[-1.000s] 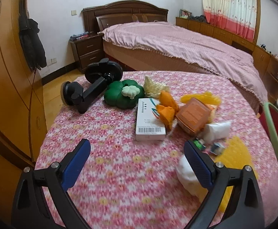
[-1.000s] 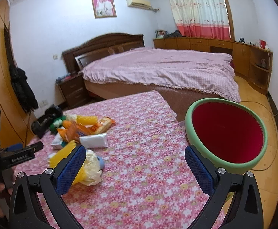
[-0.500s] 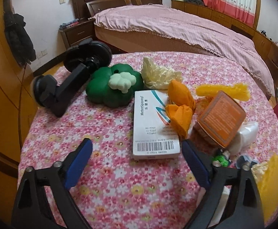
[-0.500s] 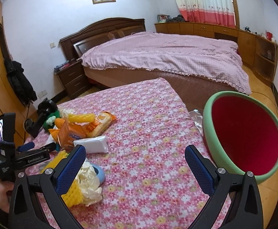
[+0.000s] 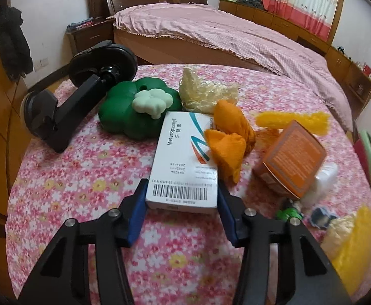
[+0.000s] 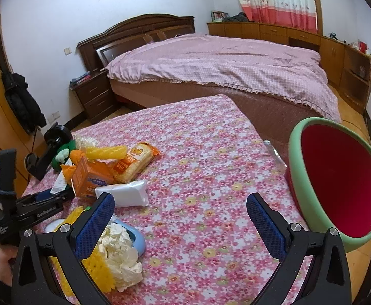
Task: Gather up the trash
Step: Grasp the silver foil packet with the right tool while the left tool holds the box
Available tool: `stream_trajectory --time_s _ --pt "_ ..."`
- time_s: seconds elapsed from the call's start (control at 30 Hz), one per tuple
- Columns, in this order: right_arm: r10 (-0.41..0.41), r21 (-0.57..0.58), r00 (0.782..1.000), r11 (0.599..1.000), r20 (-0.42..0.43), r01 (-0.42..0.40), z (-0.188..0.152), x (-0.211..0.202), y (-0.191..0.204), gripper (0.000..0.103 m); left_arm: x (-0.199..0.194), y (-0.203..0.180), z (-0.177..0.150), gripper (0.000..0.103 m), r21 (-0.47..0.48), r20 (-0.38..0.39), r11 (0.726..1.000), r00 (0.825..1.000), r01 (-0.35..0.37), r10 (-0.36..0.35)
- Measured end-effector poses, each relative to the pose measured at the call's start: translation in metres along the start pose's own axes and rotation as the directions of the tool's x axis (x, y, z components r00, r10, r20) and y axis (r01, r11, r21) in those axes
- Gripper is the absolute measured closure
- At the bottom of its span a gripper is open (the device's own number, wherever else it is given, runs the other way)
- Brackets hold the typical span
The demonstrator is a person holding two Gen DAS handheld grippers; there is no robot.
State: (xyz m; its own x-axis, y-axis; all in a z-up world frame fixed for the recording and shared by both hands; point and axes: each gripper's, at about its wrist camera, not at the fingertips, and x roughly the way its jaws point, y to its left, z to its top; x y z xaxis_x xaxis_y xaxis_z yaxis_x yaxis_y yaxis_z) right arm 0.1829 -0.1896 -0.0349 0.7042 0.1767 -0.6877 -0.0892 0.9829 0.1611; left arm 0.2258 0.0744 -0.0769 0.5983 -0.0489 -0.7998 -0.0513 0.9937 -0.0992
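Your left gripper (image 5: 181, 204): jaws closing, the white medicine box (image 5: 185, 157) between the blue pads (image 5: 137, 211), which sit against its two long sides at the barcode end. The box lies flat on the table (image 5: 83, 167), which is covered in a pink floral cloth.

Beside the box, on its right: crumpled orange paper (image 5: 229, 137), partly overlapping its top, and an orange carton (image 5: 291, 158) tilted on a white tissue pack (image 5: 324, 178). Behind these: a yellow foam net (image 5: 292, 120) and a pale shredded wad (image 5: 205, 94).

On the box's left: a green clover-shaped item (image 5: 132, 111) touching its far corner, and a black suction mount (image 5: 83, 94) beyond that.

Your right gripper (image 6: 180, 216): jaws spread wide, nothing between them, hovering over bare cloth. Just by its left pad: crumpled white paper (image 6: 119, 254) in a light blue holder (image 6: 138, 241), with yellow netting (image 6: 96, 272) under it.

A snack packet (image 6: 134, 162) lies behind the tissue pack.

Bin: green rim, red inside (image 6: 338, 180), at the table's right edge, tipped toward you.
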Motion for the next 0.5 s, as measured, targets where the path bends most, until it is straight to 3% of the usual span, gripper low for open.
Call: stream_trajectory --time_s 0.27,0.5 --pt "0.028 -0.036 1.000 0.999 -0.014 -0.028 0.000 0.005 0.012 0.000 -0.033 0.013 -0.028 0.050 -0.057 -0.009 0.998 1.000 -0.008 0.007" --pt "0.050 -0.027 0.998 0.998 -0.038 -0.051 0.000 0.008 0.015 0.000 -0.031 0.017 -0.035 0.047 -0.086 -0.040 0.995 0.998 -0.041 0.038"
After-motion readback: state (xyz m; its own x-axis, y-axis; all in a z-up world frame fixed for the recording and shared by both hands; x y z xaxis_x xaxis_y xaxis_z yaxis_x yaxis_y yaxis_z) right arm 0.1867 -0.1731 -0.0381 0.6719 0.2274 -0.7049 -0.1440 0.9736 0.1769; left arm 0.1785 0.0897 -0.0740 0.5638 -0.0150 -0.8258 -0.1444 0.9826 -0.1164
